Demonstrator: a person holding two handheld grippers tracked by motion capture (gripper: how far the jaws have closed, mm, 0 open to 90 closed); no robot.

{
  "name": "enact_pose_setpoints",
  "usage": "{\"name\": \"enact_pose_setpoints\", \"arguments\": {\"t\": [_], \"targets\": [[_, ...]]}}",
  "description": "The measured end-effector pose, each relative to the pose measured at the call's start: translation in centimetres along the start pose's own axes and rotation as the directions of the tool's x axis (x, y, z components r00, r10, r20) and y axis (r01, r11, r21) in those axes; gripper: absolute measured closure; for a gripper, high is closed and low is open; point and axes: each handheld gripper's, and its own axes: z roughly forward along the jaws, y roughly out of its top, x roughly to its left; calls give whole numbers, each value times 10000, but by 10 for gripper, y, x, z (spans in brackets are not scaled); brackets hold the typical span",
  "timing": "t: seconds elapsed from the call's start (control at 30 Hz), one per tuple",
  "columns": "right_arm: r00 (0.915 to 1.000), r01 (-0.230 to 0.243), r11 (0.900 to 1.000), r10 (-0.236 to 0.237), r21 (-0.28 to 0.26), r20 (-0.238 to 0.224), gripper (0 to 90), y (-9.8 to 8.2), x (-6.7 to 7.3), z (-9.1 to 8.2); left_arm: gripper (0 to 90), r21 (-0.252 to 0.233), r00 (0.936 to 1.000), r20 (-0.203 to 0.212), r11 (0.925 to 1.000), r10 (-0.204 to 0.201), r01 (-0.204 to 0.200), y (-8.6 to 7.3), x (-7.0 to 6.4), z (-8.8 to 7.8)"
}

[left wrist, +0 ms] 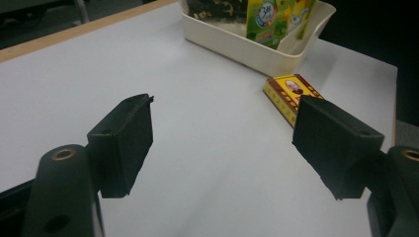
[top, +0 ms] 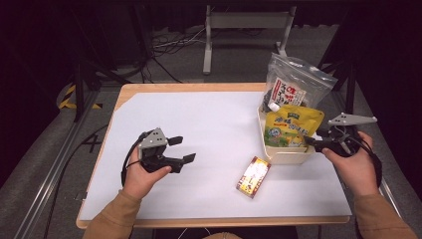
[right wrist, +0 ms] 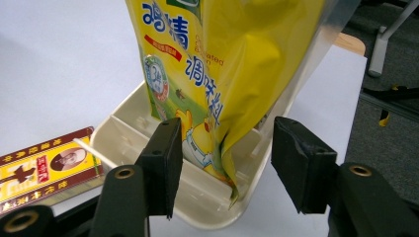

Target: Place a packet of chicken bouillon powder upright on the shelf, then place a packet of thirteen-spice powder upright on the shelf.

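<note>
1. Step in hand: packing snack packets into the cream tray [top: 286, 158] at right of centre in the high view. My right gripper [top: 312, 142] sits at the tray's right rim with its jaws released; in the right gripper view the yellow pouch [right wrist: 232, 64] stands between the pads [right wrist: 160, 163] with a gap on both sides, untouched. I read this as the let-go just after setting the pouch in.
2. Pouch position: upright in the tray's near compartment, leaning against the clear bag [top: 293, 84] standing behind it in the upper right of the frame.
3. Left gripper [top: 181, 149] hovers over bare white table [top: 199, 124], left of centre, jaws spread wide, nothing between them.
4. Next item, by my judgement: the flat red-and-yellow box [top: 254, 176], lying on the table just below and left of the tray, apart from it. In the left gripper view it lies at upper right, beyond the right-hand jaw.
5. Next move calls for swinging the left gripper right, lining the jaws across the box's narrow sides, and closing low, since it lies flat.
6. Writing: blue Chinese characters and a cartoon chick on the pouch; a small portrait on the box; black characters on the clear bag's white and red label. No brand I can read with confidence.
</note>
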Motion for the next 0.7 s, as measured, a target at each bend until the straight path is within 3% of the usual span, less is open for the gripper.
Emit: {"name": "enact_pose_setpoints", "arguments": {"t": [0.2,0.33,0.7], "targets": [[9999,28,10000,-29,-52,-141,452,-1,2,-13,219,668,9997,131,9976,183,-192,9,-13,12],[9995,-8,9998,1,-213,-319,441,-2,5,-20,211,879,9994,345,9961,83,-114,14,-18,20],[9971,-150,9977,100,-654,-758,418,-6,11,-22,183,1563,9978,660,9877,-69,-35,25,-33,47]]}}
